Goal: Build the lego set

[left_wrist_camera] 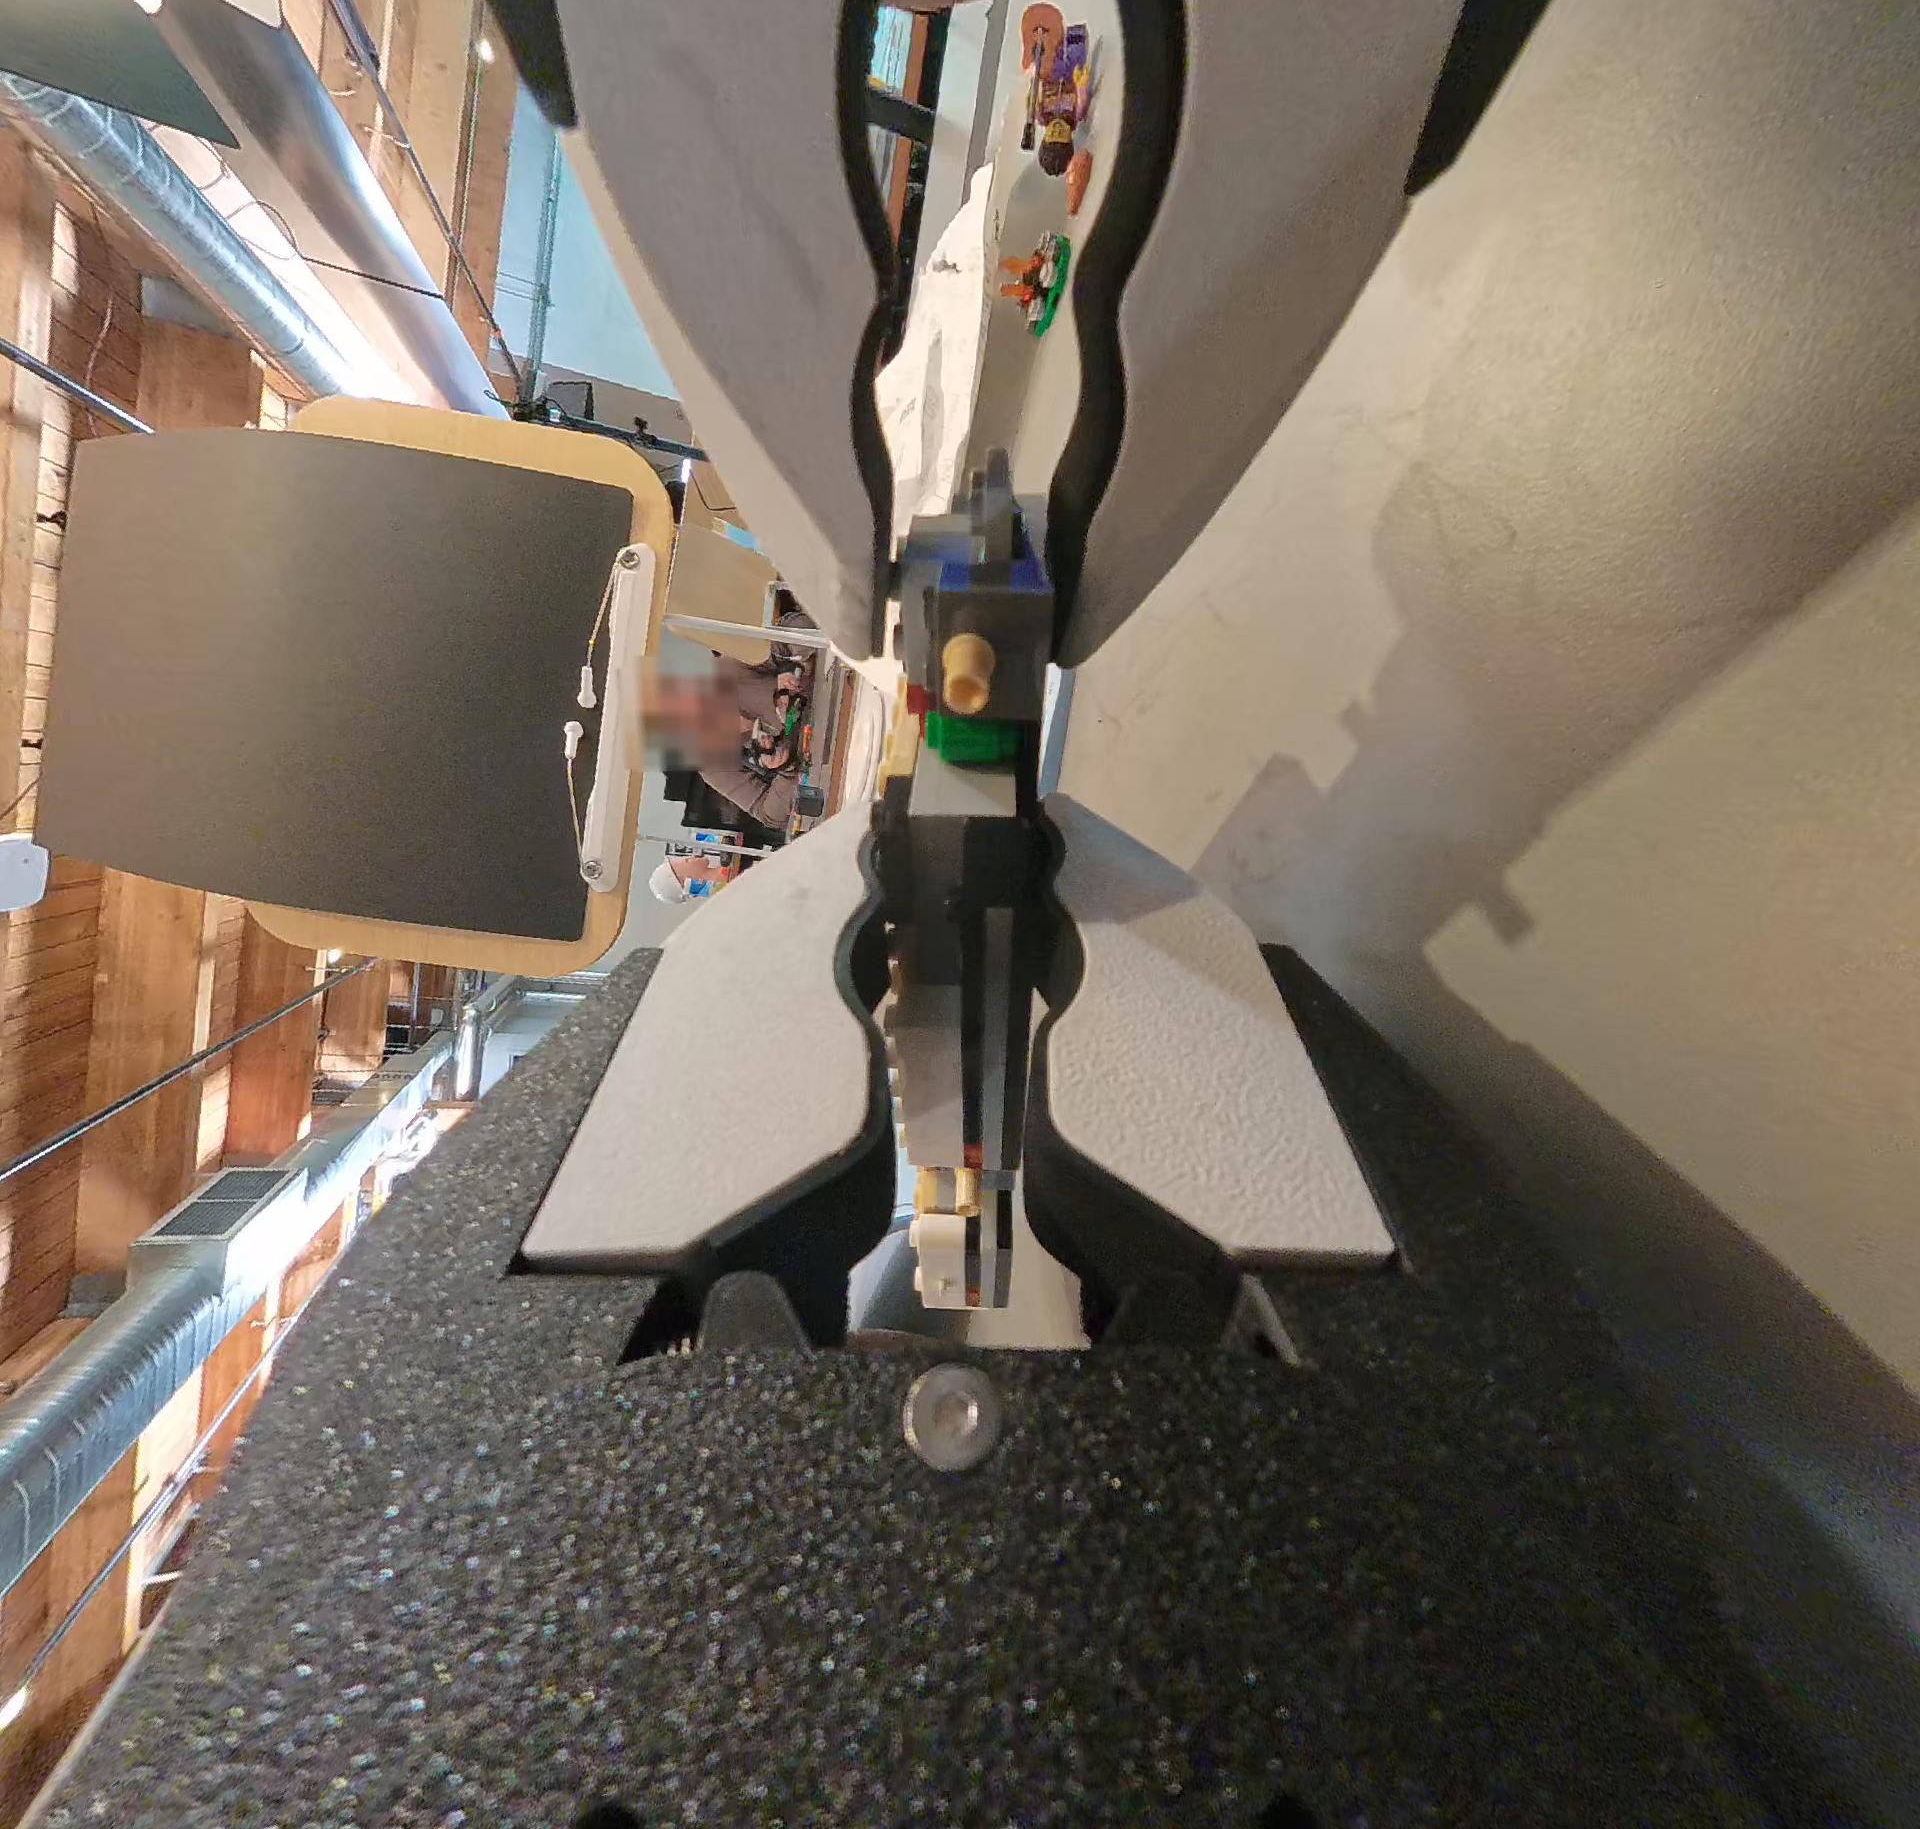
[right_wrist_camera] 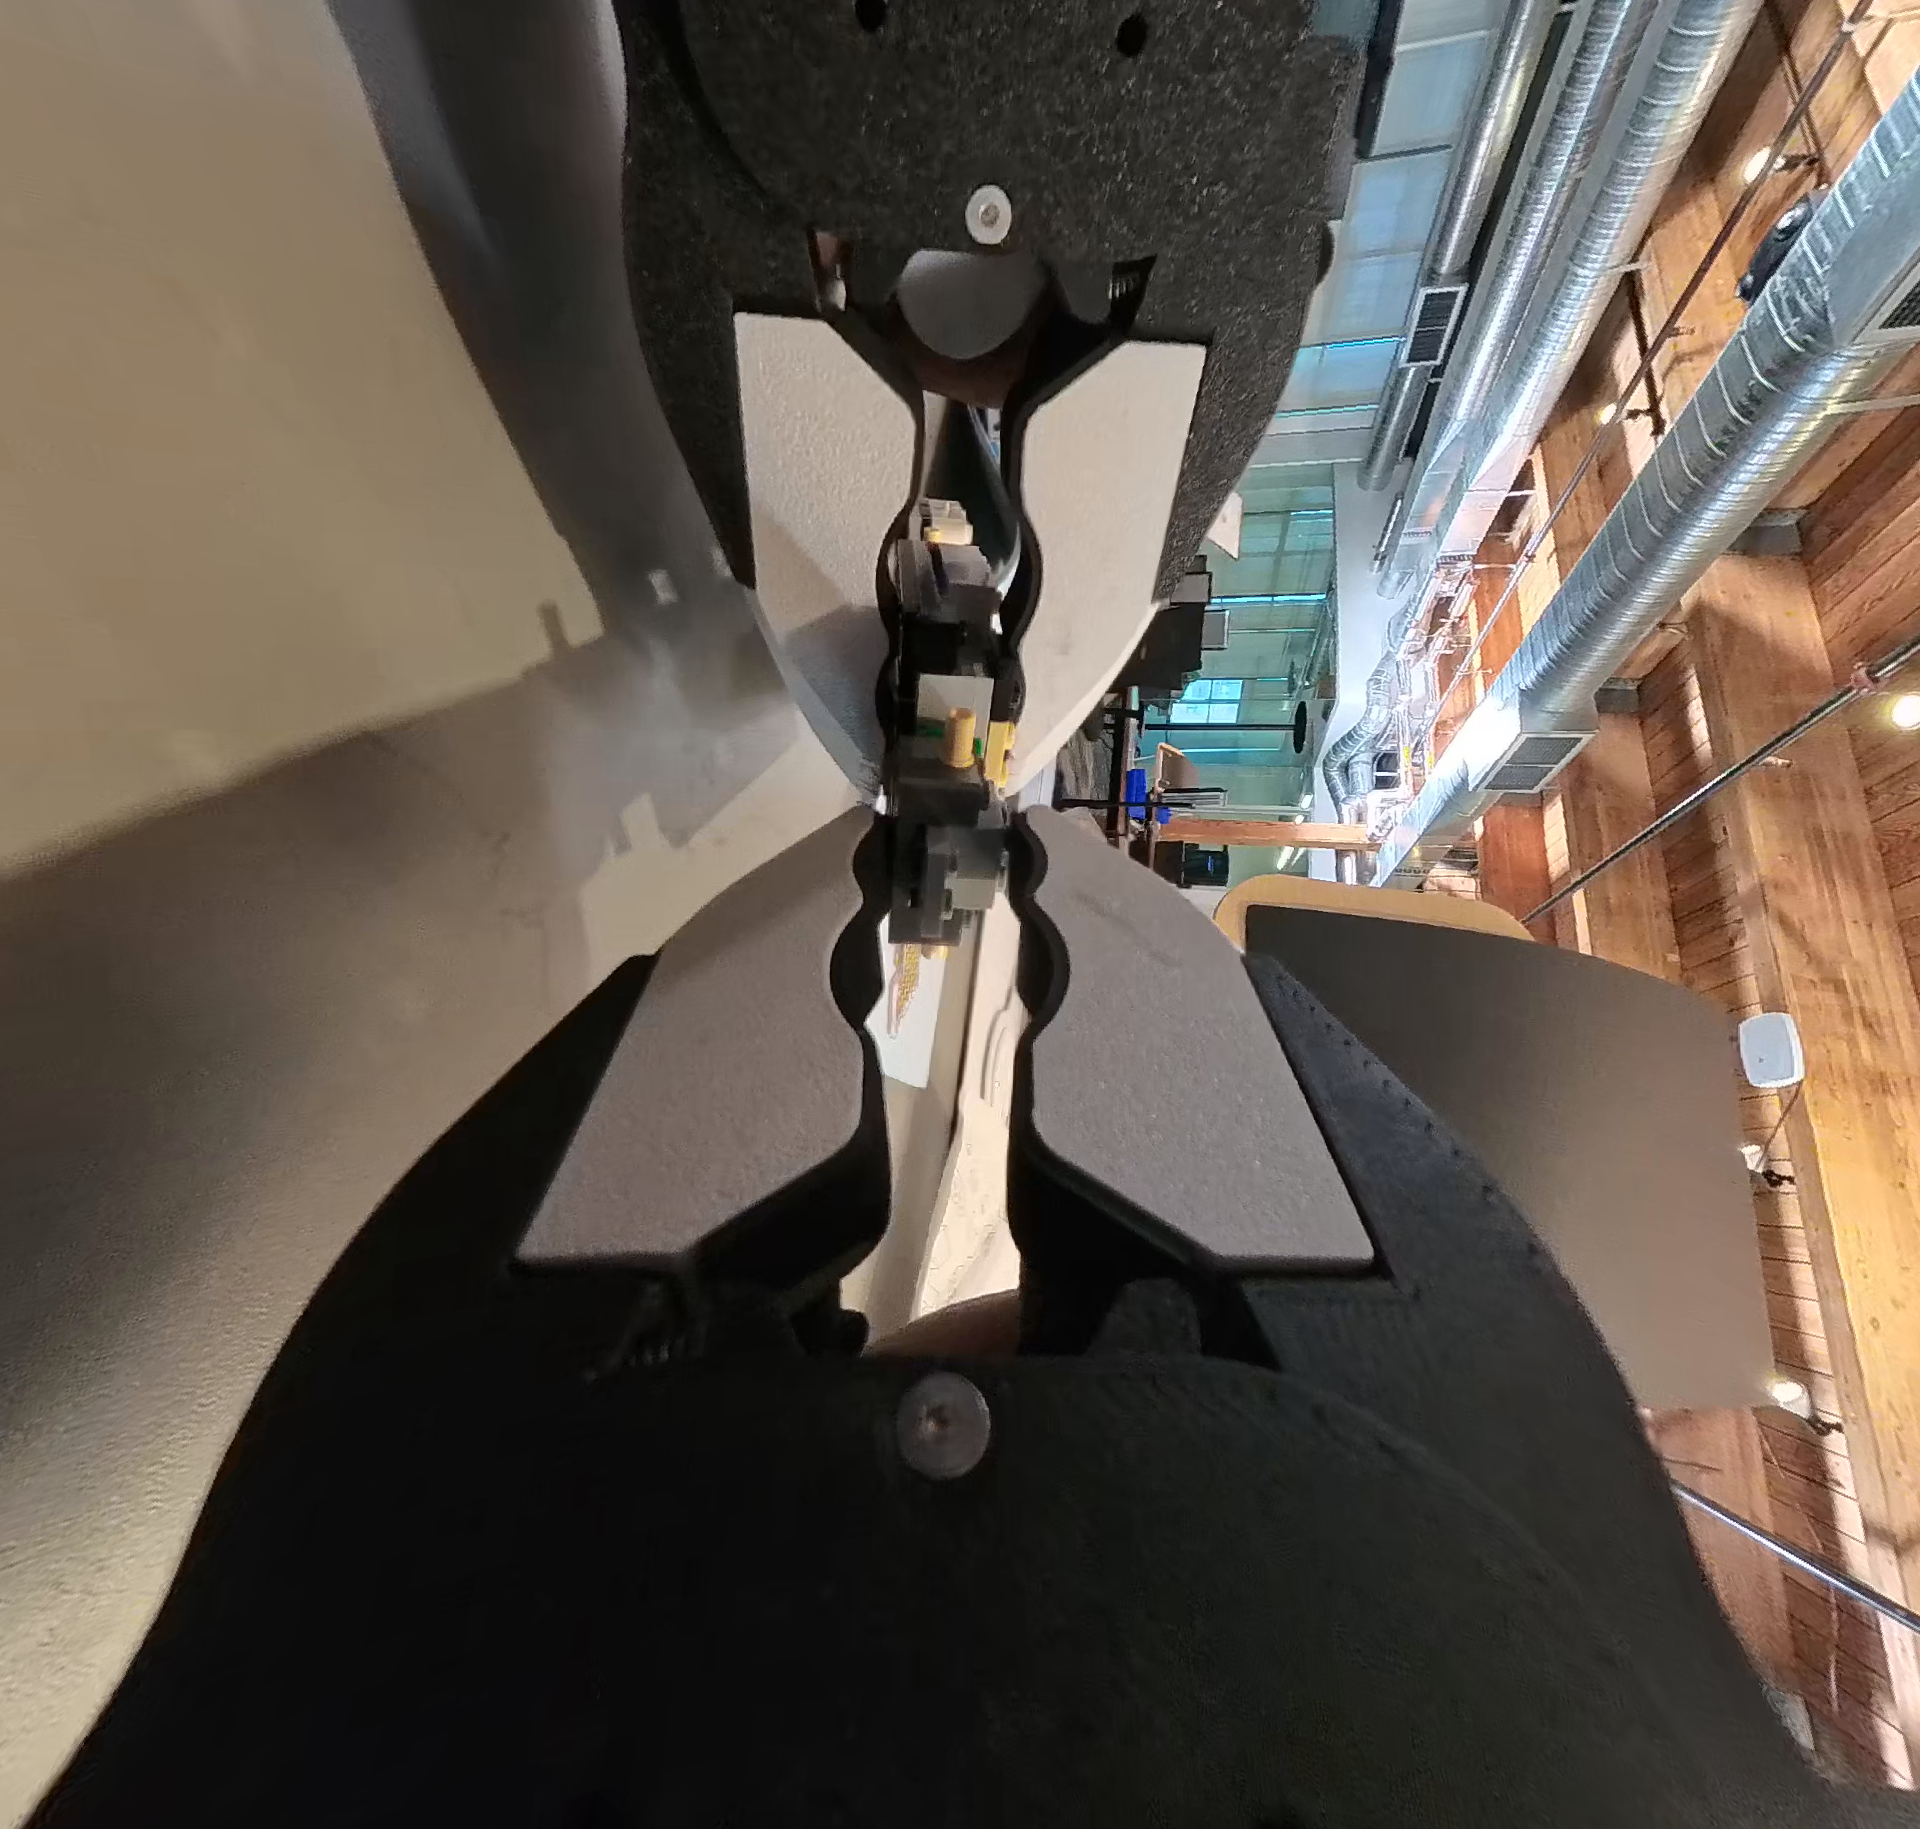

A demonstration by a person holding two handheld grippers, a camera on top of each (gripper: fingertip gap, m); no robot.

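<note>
Bright indoor light; hard stepped shadows on table [left_wrist_camera: 1558, 429]; fisheye-warped edges; foreground soft, perhaps motion blur.

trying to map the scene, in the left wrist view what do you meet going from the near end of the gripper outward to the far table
Left gripper → grey brick build → tan peg → right gripper → green-and-orange piece → purple toy figure

Two tools [left_wrist_camera: 961, 813], one brick model [left_wrist_camera: 977, 699], two small brick figures [left_wrist_camera: 1060, 106].

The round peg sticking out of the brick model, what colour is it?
Tan; the peg on the brick model shows best in the left wrist view.
</note>
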